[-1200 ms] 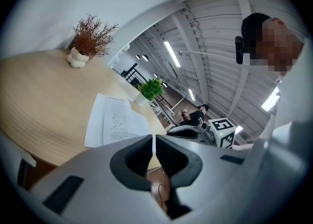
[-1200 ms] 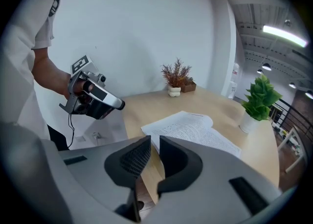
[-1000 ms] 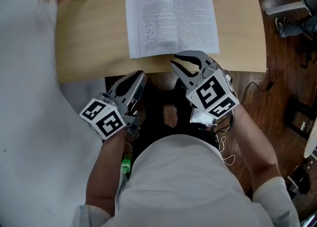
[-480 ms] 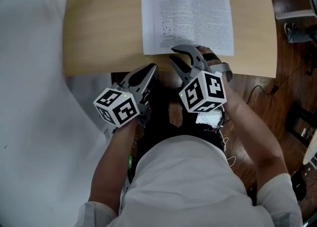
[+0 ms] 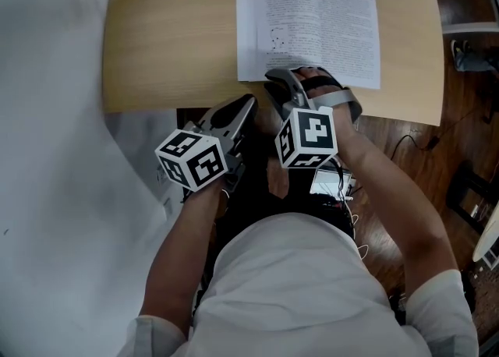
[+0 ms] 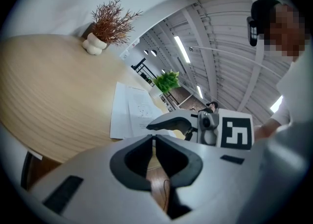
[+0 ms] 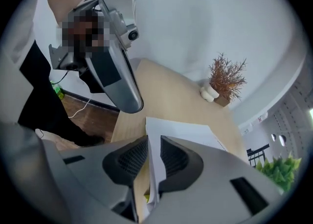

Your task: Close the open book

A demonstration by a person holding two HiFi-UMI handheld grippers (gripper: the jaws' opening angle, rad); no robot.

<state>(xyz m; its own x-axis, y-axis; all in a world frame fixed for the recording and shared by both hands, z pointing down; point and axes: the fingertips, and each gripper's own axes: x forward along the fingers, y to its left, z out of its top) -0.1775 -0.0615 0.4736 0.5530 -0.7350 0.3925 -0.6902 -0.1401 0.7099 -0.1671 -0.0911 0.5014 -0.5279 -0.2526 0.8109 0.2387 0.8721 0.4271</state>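
Firstly, book: an open book [image 5: 312, 24] is laid flat with its printed pages up.
Counter: a light wooden counter [image 5: 171, 36] is seen under the book; the book's near edge is close to the counter's near edge.
Right claw: the right claw [image 5: 292, 81] is placed at the near edge of the book. Its jaws are drawn almost together, and a thin bundle of white page edges is pinched between the two ribbed pads, as is shown in the right gripper view.
Left claw: the left claw [image 5: 245, 102] is held to the near left of the book, off the counter's near edge and apart from the pages. Its jaws are pressed together and nothing is caught between them.
Marker cubes: one cube with black and white squares is carried on each claw, on the side away from the book.
Plant: a dried reddish plant [image 6: 105, 27] in a small white pot is set well apart from the book, beyond its far left corner.
Floor: a dark wooden floor [image 5: 405, 137] with a thin cable on it is seen to the near right of the book.
Forearms: two bare forearms are stretched towards the book from a white shirt.
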